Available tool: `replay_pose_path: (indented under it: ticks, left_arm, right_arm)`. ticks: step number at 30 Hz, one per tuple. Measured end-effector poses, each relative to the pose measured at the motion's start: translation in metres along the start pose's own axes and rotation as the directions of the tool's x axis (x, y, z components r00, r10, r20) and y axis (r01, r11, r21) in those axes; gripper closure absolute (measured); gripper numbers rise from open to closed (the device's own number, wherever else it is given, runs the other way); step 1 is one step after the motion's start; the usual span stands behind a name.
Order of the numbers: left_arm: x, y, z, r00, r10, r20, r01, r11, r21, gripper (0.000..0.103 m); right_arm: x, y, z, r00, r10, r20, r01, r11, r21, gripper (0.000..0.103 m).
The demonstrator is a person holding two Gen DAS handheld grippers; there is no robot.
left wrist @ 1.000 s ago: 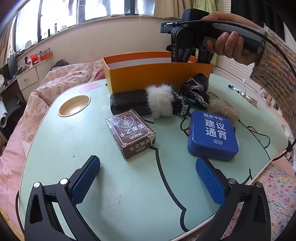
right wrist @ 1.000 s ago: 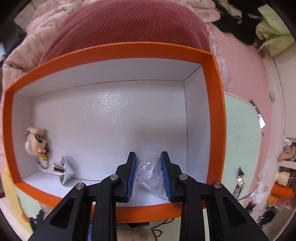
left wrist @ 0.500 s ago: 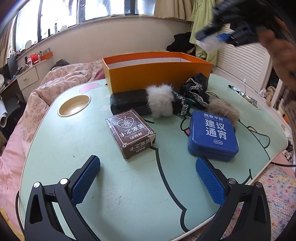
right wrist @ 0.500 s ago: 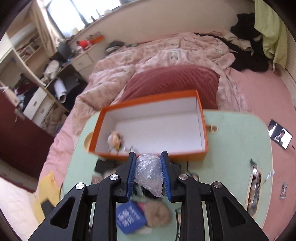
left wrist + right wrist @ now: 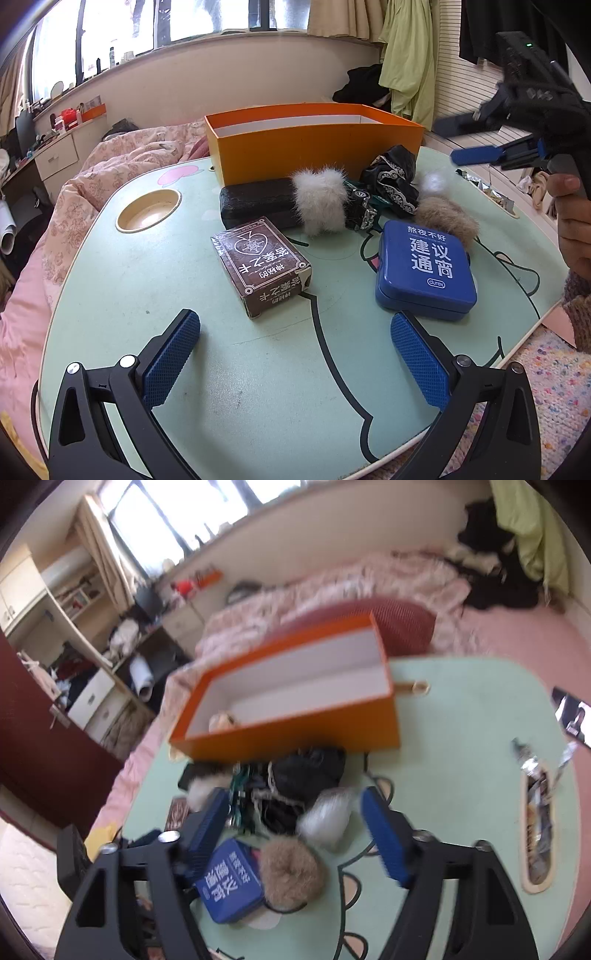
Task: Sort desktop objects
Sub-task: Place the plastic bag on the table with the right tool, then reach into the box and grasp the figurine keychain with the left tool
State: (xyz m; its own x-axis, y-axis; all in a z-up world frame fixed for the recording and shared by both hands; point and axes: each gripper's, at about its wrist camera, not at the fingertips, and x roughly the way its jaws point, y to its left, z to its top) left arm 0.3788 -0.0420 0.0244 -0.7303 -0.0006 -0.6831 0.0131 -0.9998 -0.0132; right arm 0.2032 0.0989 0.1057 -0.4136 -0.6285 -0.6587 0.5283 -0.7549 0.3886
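Note:
My left gripper [image 5: 295, 360] hangs open low over the mint-green table [image 5: 258, 406], short of a brown card box [image 5: 260, 266] and a blue tin [image 5: 424, 269]. Behind them lie a black case [image 5: 255, 201], a white fur band [image 5: 321, 206], a brown fur band [image 5: 448, 219] and black lace cloth [image 5: 391, 177], in front of the orange box [image 5: 314, 147]. My right gripper [image 5: 295, 834], also seen as the right gripper [image 5: 467, 139] at the upper right, is opening above that pile. A crumpled clear plastic wad [image 5: 327, 818] sits loose and blurred between its jaws, just above the brown fur band [image 5: 288, 873].
A round cup recess [image 5: 147, 216] is sunk into the table's left side. A slot [image 5: 539, 819] with wrappers runs along the right edge, with a phone [image 5: 572, 716] beyond it. A small toy [image 5: 221, 720] lies in the orange box [image 5: 295, 716]. A pink bed surrounds the table.
The right gripper pulled back from over the orange box toward the near right, carrying the plastic wad, then opened its jaws and let go of it. The left gripper stayed still.

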Motion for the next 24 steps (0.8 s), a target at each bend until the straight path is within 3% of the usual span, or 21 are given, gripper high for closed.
replay_pose_path:
  ticks: [4,10,14,17,24]
  left_arm:
    - [0.0,0.0,0.0,1.0,0.0,0.0,0.0,1.0,0.0,0.0]
    - [0.0,0.0,0.0,1.0,0.001,0.0,-0.001,1.0,-0.001,0.0]
    - [-0.001,0.0,0.0,1.0,0.003,-0.002,-0.003,1.0,-0.003,0.0]
    - [-0.001,-0.001,-0.001,1.0,0.006,-0.002,-0.006,1.0,-0.002,0.0]
    - [-0.004,-0.003,0.0,1.0,0.005,-0.008,-0.005,1.0,0.001,0.0]
  right_arm:
    - [-0.013,0.006,-0.02,0.997,-0.066,0.025,0.068,0.996,-0.057,0.018]
    - [-0.009,0.016,-0.067,0.986,-0.167,-0.013,0.163,0.976,-0.146,0.018]
    - [0.009,0.021,-0.088,0.978,-0.199,-0.057,0.185,0.964,-0.19,0.018]
    - [0.026,0.03,-0.103,0.955,-0.295,-0.038,0.275,0.926,-0.26,0.0]
    - [0.03,0.028,-0.103,0.96,-0.279,-0.039,0.256,0.921,-0.293,0.0]
